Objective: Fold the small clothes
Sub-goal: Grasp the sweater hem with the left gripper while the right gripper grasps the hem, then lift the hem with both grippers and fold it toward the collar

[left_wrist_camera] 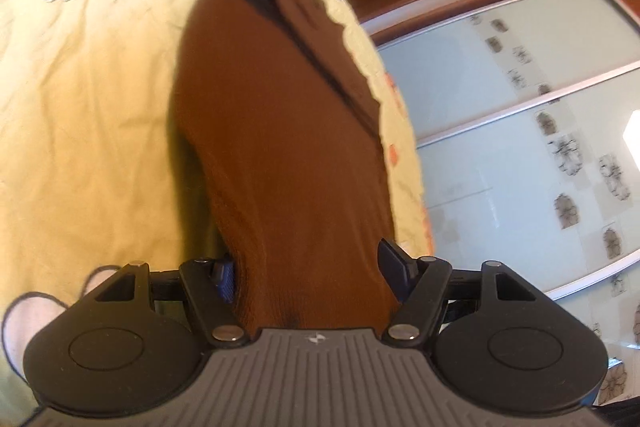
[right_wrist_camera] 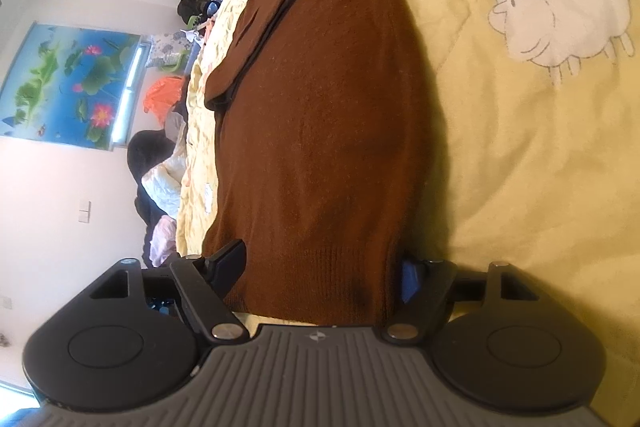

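A brown knitted sweater (left_wrist_camera: 280, 131) lies along the edge of a pale yellow quilt (left_wrist_camera: 88, 107). Its near end rises off the quilt into my left gripper (left_wrist_camera: 308, 273), which is shut on the bunched knit; the fabric fills the gap and partly covers the left pad. In the right wrist view the sweater (right_wrist_camera: 328, 115) lies flat with a sleeve folded over its left side. Its ribbed hem (right_wrist_camera: 320, 275) sits between the fingers of my right gripper (right_wrist_camera: 320, 271). That gripper is open, the pads flanking the hem without squeezing it.
The quilt (right_wrist_camera: 500, 147) bears a white sheep print (right_wrist_camera: 560, 7) to the right of the sweater. Sliding wardrobe doors (left_wrist_camera: 520, 107) stand past the bed's edge. A pile of clothes and bags (right_wrist_camera: 168, 99) and a lotus picture (right_wrist_camera: 68, 83) lie beyond the far side.
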A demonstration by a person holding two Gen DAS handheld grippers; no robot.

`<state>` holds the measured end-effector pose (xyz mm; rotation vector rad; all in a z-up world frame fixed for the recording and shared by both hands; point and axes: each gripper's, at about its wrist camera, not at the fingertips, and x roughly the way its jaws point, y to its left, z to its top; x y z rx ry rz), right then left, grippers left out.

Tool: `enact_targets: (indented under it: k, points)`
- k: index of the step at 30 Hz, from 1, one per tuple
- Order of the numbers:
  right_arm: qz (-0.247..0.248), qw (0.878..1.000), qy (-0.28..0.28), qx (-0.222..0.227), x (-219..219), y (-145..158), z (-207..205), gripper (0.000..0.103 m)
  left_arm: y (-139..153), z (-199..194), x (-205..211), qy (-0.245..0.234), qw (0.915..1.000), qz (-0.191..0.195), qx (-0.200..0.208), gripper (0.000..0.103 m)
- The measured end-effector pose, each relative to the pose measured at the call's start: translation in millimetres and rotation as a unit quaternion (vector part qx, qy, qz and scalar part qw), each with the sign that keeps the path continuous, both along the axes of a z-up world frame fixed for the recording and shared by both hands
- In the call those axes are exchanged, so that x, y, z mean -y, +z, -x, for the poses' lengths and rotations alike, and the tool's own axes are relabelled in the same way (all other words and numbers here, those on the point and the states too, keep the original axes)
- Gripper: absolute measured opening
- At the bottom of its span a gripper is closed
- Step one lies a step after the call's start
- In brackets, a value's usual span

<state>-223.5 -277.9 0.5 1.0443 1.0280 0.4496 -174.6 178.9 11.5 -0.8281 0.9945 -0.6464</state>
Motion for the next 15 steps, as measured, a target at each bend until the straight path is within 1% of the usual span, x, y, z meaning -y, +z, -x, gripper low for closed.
enact_targets:
  k: [2, 5, 6, 8, 9, 10, 11, 13, 15]
  points:
    - [-0.002, 1.000, 0.001, -0.001, 2, -1, -1, 0.077, -6, -2, 10, -0.019, 0.9995, -0.022, -0.014, 0.067]
    - [0.001, 1.000, -0.002, 0.000, 2, 0, 1, 0.075, -4, 4, 17, -0.030, 0.9990, -0.031, -0.004, 0.064]
    - [0.004, 1.000, -0.006, -0.001, 2, -1, 3, 0.071, -3, 5, 19, -0.033, 0.9987, -0.038, -0.002, 0.060]
    - [0.012, 1.000, -0.010, -0.005, 3, -1, 5, 0.062, -4, 6, 21, -0.037, 0.9980, -0.052, -0.005, 0.043]
    - [0.025, 1.000, -0.011, -0.009, 3, -2, 6, 0.047, -5, 6, 23, -0.040, 0.9970, -0.065, -0.010, 0.023]
    - [0.041, 0.999, -0.011, -0.015, 2, -3, 7, 0.026, -6, 6, 25, -0.044, 0.9954, -0.084, -0.017, 0.008]
    - [0.055, 0.998, -0.010, -0.019, 1, -3, 8, 0.015, -6, 5, 26, -0.043, 0.9938, -0.100, -0.019, 0.006]
    - [0.058, 0.998, -0.013, -0.003, 0, 0, 13, 0.014, 2, 9, 21, -0.037, 0.9936, -0.107, -0.011, 0.006]
    - [0.060, 0.998, -0.011, 0.028, -2, 15, 22, 0.014, 19, 17, 12, -0.031, 0.9932, -0.111, 0.015, 0.005]
